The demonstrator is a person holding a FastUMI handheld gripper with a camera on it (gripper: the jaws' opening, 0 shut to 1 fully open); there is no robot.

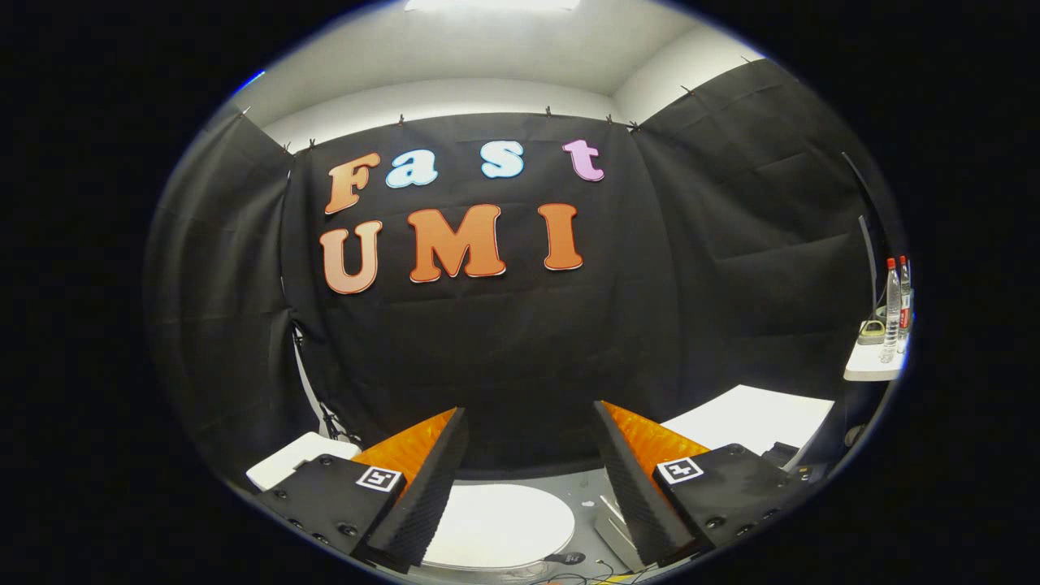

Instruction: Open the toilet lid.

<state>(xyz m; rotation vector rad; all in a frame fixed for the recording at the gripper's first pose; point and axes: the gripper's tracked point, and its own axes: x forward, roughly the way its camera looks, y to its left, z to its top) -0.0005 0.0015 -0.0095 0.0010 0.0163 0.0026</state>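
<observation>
Below the gripper (pixel 528 455) with jaws spread wide and empty, a closed white toilet lid (pixel 500 524), partly hidden.

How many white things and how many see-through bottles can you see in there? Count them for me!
White toilet lid, below and between the open fingers of the gripper: 1
White boards, one beside the lid, one farther off: 2
White shelf: 1
Clear bottles with red caps, on the shelf: 2
Total: 6
</observation>
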